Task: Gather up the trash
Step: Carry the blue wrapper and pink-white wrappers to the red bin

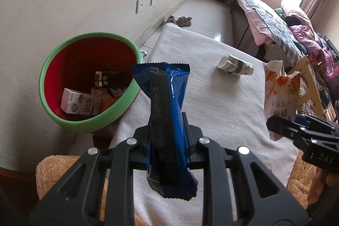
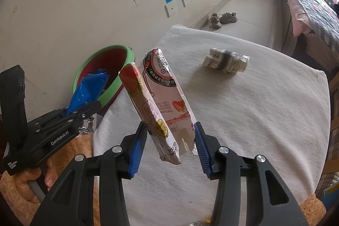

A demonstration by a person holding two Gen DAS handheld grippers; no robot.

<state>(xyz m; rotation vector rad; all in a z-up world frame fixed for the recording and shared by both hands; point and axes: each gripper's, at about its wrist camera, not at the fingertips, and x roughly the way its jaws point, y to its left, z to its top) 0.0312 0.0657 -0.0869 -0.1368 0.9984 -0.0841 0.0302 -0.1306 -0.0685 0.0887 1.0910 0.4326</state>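
Left wrist view: the left claw (image 1: pixel 167 141) is clenched tight on a blue snack wrapper (image 1: pixel 167 111), glossy crinkly plastic with zigzag-cut ends and a dark ribbed seam strip running down its length. It stands up out of the claw, above the edge of the worktop (image 1: pixel 211 99), which is covered in a nubby off-white cloth. Just left of it is the trash bin (image 1: pixel 63 69), round, smooth plastic, red inside with a green rim, already holding a small milk box and other packets. A squashed, patterned paper carton (image 1: pixel 235 66) lies further back on the cloth.

Right wrist view: the right claw (image 2: pixel 169 141) grips a flattened strawberry milk carton (image 2: pixel 163 103) between its blue ribbed pads, pink-and-white waxy cardboard, creased, torn along the bottom edge, tilted up over the worktop. The left claw with the blue wrapper is off to the left, by the bin's rim. A hand (image 2: pixel 31 183) holds its handle.
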